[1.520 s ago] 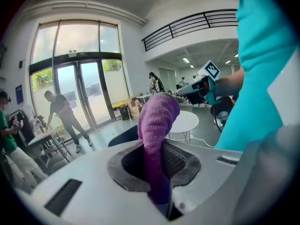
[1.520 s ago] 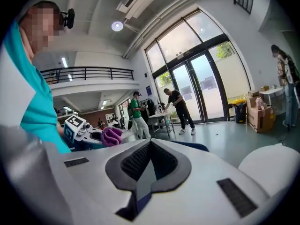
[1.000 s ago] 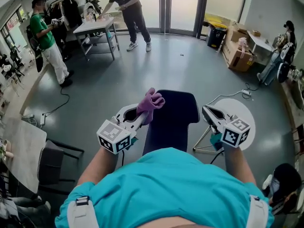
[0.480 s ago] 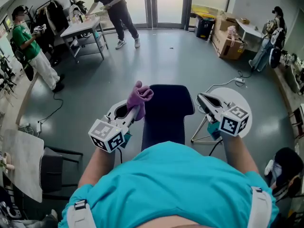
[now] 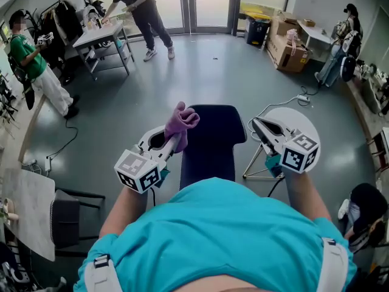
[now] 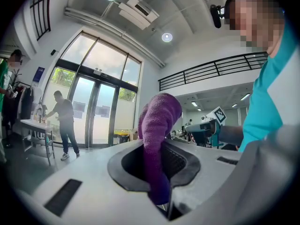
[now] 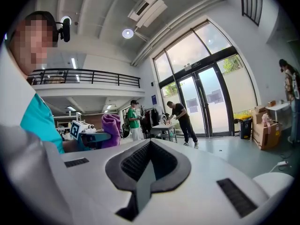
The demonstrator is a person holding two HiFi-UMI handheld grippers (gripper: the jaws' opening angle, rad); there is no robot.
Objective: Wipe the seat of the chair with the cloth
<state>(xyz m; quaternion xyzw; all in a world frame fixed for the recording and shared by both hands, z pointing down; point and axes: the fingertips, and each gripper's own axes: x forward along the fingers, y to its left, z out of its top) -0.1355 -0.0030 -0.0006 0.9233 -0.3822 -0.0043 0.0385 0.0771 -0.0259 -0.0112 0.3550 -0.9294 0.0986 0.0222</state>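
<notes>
A dark blue chair seat (image 5: 209,142) lies straight below me in the head view. My left gripper (image 5: 172,140) hovers at its left edge, shut on a purple cloth (image 5: 180,124) that sticks up out of the jaws. The left gripper view shows the cloth (image 6: 157,144) pinched between the closed jaws and standing upright. My right gripper (image 5: 262,128) hangs to the right of the seat, apart from it, above a round white table. Its jaws stand shut with nothing between them (image 7: 143,182). The cloth (image 7: 111,128) also shows at the left of the right gripper view.
A round white side table (image 5: 307,129) with metal legs stands right of the chair, a cable beside it. A white table (image 5: 100,35) with people near it stands at the far left. Cardboard boxes (image 5: 284,41) sit at the far right. A dark chair (image 5: 64,215) is near left.
Both grippers kept their hold and pose. The view shifted slightly; the left gripper with the cloth sits a little left of where it was a second ago.
</notes>
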